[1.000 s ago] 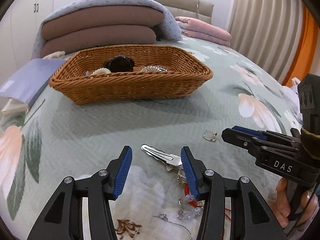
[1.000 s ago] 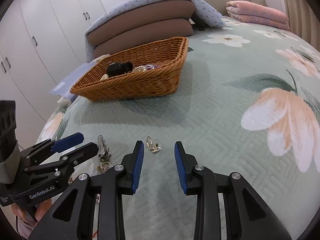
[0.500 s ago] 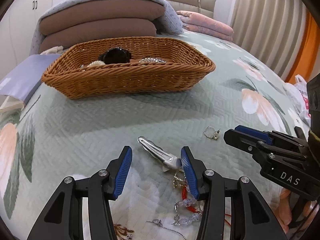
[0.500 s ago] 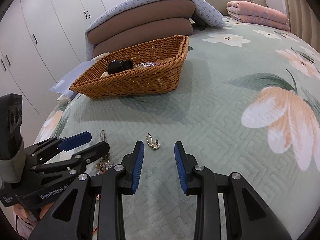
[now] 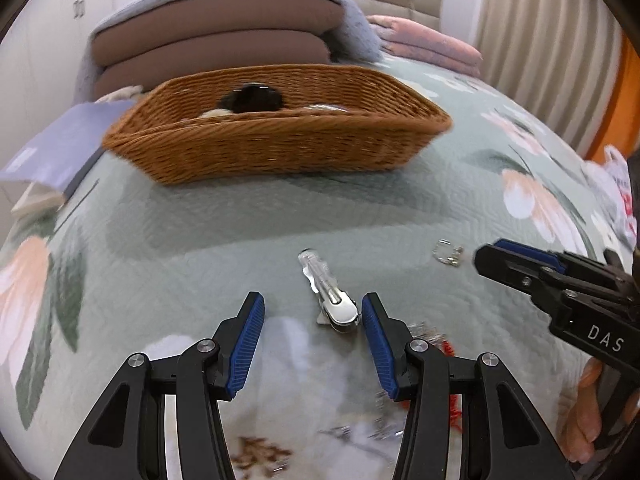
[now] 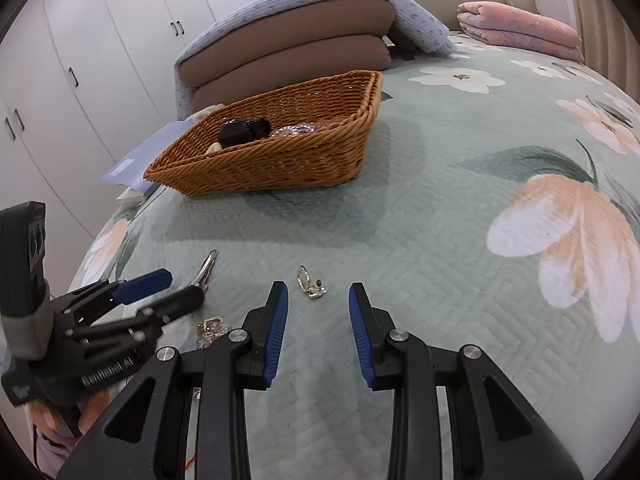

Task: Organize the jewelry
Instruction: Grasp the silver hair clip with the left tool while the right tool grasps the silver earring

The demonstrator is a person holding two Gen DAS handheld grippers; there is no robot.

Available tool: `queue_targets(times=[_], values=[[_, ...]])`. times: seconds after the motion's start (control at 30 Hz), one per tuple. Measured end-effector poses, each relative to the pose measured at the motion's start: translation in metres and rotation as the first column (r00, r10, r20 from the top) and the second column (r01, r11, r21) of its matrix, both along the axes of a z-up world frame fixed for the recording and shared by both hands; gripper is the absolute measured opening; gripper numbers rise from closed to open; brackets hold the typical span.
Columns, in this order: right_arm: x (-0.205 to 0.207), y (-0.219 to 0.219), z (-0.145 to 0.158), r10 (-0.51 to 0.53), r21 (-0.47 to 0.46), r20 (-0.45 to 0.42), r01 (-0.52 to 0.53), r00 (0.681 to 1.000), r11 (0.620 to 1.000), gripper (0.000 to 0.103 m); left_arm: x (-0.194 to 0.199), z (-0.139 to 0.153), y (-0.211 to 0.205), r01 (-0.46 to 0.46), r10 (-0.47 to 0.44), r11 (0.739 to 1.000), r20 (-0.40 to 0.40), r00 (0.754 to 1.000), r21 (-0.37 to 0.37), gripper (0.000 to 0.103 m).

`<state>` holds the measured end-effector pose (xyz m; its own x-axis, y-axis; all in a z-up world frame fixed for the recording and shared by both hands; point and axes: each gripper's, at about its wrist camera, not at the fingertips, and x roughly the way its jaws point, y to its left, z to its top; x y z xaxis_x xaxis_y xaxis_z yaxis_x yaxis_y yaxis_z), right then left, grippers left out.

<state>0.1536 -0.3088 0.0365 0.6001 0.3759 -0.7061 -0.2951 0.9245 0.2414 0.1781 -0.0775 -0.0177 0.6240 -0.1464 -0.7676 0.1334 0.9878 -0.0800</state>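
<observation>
A silver hair clip (image 5: 329,298) lies on the green floral bedspread, and its near end sits between the fingertips of my left gripper (image 5: 312,316), close to the right pad. That gripper is open and holds nothing. My right gripper (image 6: 318,296) is also open, with a small gold and silver earring (image 6: 310,285) lying just ahead of its tips. The same earring (image 5: 448,252) shows beside the right gripper (image 5: 520,260) in the left wrist view. A wicker basket (image 5: 280,152) farther back holds a black item (image 5: 252,98) and some pale jewelry.
A tangle of crystal beads and red cord (image 5: 450,354) lies under my left gripper's right finger, and a gold trinket (image 6: 212,326) sits near it. Stacked brown cushions (image 6: 288,52), a folded pink blanket (image 6: 520,28) and a lilac booklet (image 5: 60,144) lie beyond the basket. White wardrobes stand on the left.
My left gripper has swung a little, so the hair clip now points more straight ahead between its tips. The right gripper and the earring have stayed put.
</observation>
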Motion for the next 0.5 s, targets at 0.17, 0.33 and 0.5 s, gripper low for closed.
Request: queue_targets(times=[0.17,0.33,0.5], values=[[-0.001,0.010,-0.005,0.054,-0.029,-0.020,-0.055,0.998,0.998,0.034,0.003,-0.002,0.016,-0.015,0.013,0.997,-0.020,1.000,-0.082,0.052],[0.000,0.027,-0.011,0.071,-0.113,-0.011,-0.072,0.997,0.991,0.034,0.004,-0.003,0.001,0.034,-0.034,0.999,-0.005,0.999,-0.043,0.052],[0.011,0.040,-0.014,0.055,-0.181,0.003,-0.054,0.998,0.982,0.034,0.006,-0.004,-0.007,0.048,-0.048,0.999,0.001,0.999,-0.009,0.047]])
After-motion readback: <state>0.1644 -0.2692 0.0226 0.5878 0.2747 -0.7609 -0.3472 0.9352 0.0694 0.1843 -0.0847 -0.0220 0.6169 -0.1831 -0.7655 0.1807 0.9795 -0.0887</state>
